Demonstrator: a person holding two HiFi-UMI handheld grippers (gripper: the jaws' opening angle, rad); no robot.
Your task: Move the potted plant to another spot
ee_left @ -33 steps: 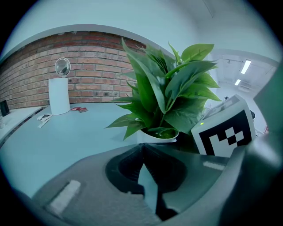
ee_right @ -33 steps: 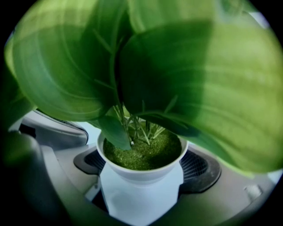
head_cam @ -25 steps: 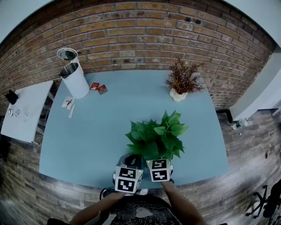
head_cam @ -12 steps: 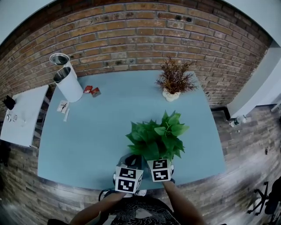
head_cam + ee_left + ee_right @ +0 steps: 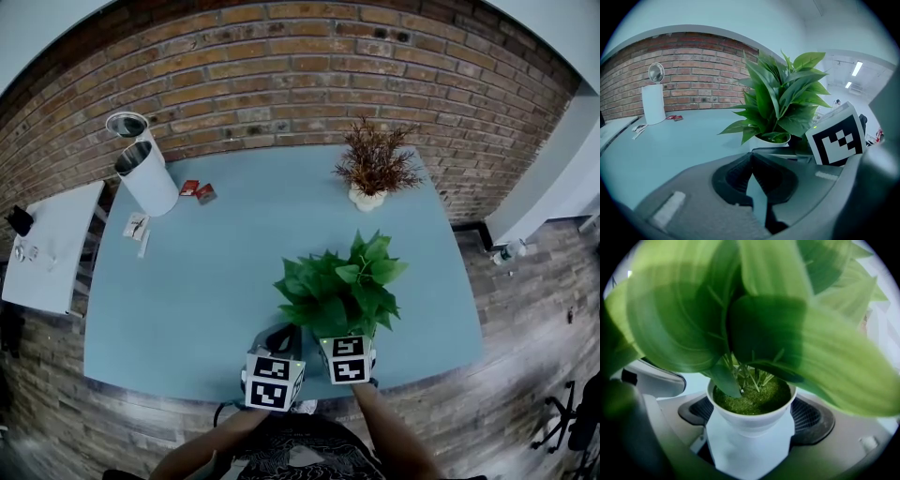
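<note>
Green potted plant (image 5: 339,286): upright near the front edge of the table (image 5: 187,291), right of its middle; broad glossy leaves fanning over a small pot.
White pot (image 5: 751,420): round rim, green moss-like filling, stems rising from the middle; narrower lower part wedged between the right tongs; cannot tell whether resting on the table or raised off it.
Right gripper (image 5: 750,434): clamped on the white pot, one ribbed dark pad (image 5: 693,412) against each side; marker cube (image 5: 348,359) directly below the foliage in the head view.
Left gripper (image 5: 752,154): tips pressed together, nothing between them; just beside the right gripper, on its left; pointed across the table, with the plant off to its right.
Table top: pale blue, set against the wall.
Brick wall (image 5: 281,75): red-brown, running along the far side.
Dried plant (image 5: 375,164): brown sprigs in a pale bowl, toward the far right corner, well apart from the green one.
White bin (image 5: 150,178): tall cylinder at the far left corner, a second round rim just behind it.
Red packets (image 5: 197,192): two, lying flat just right of the bin.
Paper slips (image 5: 139,228): by the left edge, near the bin's foot.
Side table (image 5: 52,244): white, off to the left of the blue one, small items on it.
Forearms (image 5: 389,436): reaching up from the bottom edge to both tools.
</note>
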